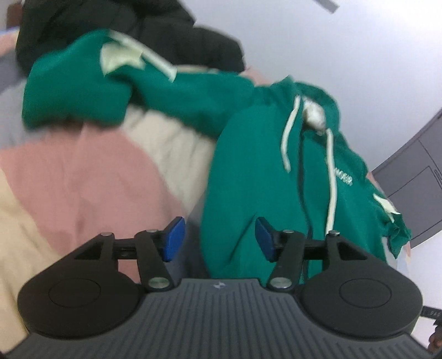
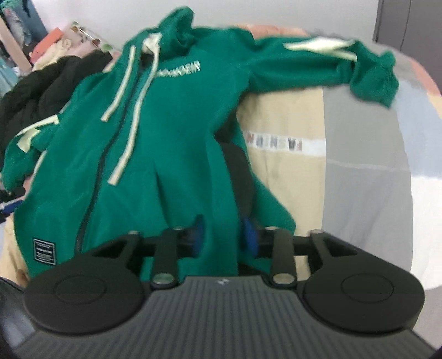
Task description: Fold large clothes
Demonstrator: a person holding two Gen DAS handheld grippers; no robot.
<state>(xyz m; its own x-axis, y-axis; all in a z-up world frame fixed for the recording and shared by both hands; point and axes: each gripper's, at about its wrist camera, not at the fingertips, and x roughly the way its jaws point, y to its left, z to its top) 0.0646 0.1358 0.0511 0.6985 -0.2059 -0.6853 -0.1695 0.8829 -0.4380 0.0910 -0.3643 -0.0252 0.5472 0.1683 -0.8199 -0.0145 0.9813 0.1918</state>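
Observation:
A green zip hoodie with pale drawstrings and white chest lettering lies spread front-up on a bed; one sleeve stretches to the right. My right gripper is shut on a fold of the hoodie's bottom hem. In the left wrist view the hoodie hangs bunched, with a sleeve out to the left. My left gripper is open with its blue pads apart; the hem edge lies between them, not gripped.
The bed cover has beige, grey and pink blocks. A black jacket lies beside the hoodie at the left and also shows in the left wrist view. A grey cabinet stands at the right.

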